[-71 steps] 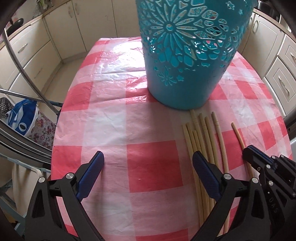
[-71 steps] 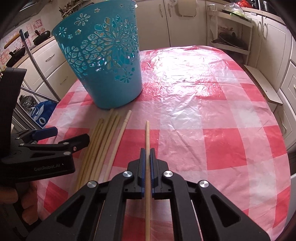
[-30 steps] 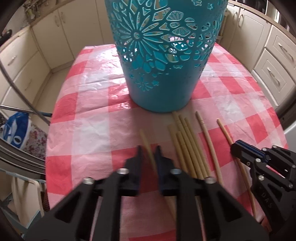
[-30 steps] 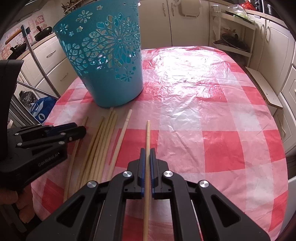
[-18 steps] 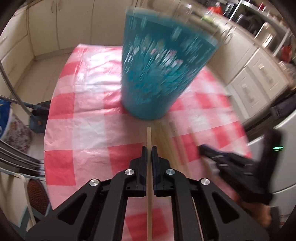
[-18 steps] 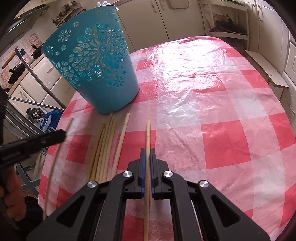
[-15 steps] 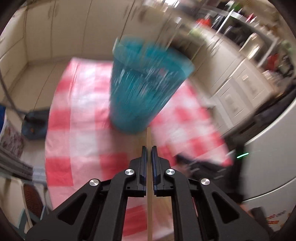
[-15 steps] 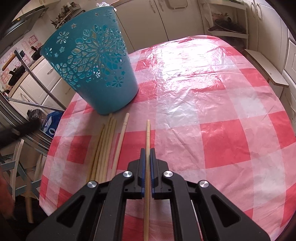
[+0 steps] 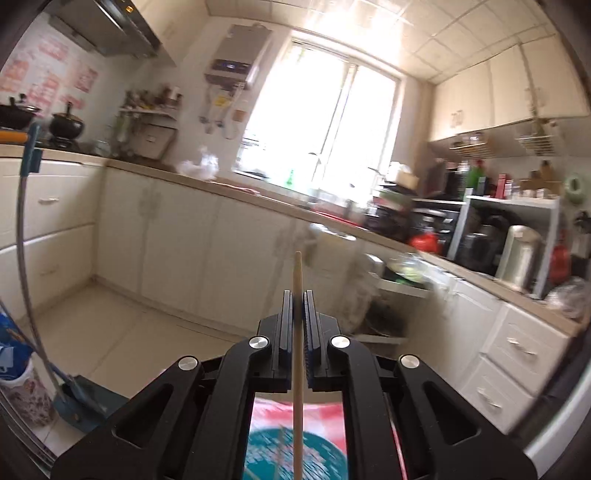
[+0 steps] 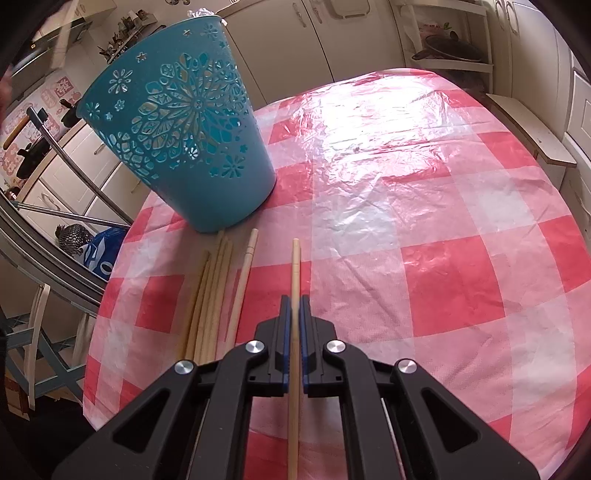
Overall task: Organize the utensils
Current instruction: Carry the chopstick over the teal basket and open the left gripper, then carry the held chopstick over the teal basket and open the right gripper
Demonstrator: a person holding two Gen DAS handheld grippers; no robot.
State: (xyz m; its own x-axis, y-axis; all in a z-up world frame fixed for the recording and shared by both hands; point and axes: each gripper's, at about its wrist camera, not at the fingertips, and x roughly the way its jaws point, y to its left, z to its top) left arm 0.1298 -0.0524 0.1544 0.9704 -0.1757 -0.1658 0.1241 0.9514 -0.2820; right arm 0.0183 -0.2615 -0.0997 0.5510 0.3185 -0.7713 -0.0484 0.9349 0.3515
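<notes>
Not much to read here, honestly. The pink sheets [image 9: 48, 79] on the wall left of the range hood [image 9: 107, 27] have markings, but too blurred to make out. In the right wrist view, a red-and-white paper square [image 10: 61, 88] on the wall left of the teal basket [image 10: 184, 125] carries a character I can't make out. The blue bag [image 10: 103, 254] below the basket has white lettering, also unreadable.

Daylight floods through the window [image 9: 325, 122], blown out white, and the left view is smeared by motion. The tablecloth [image 10: 424, 236] glares near its far edge (fisheye bending throughout).
</notes>
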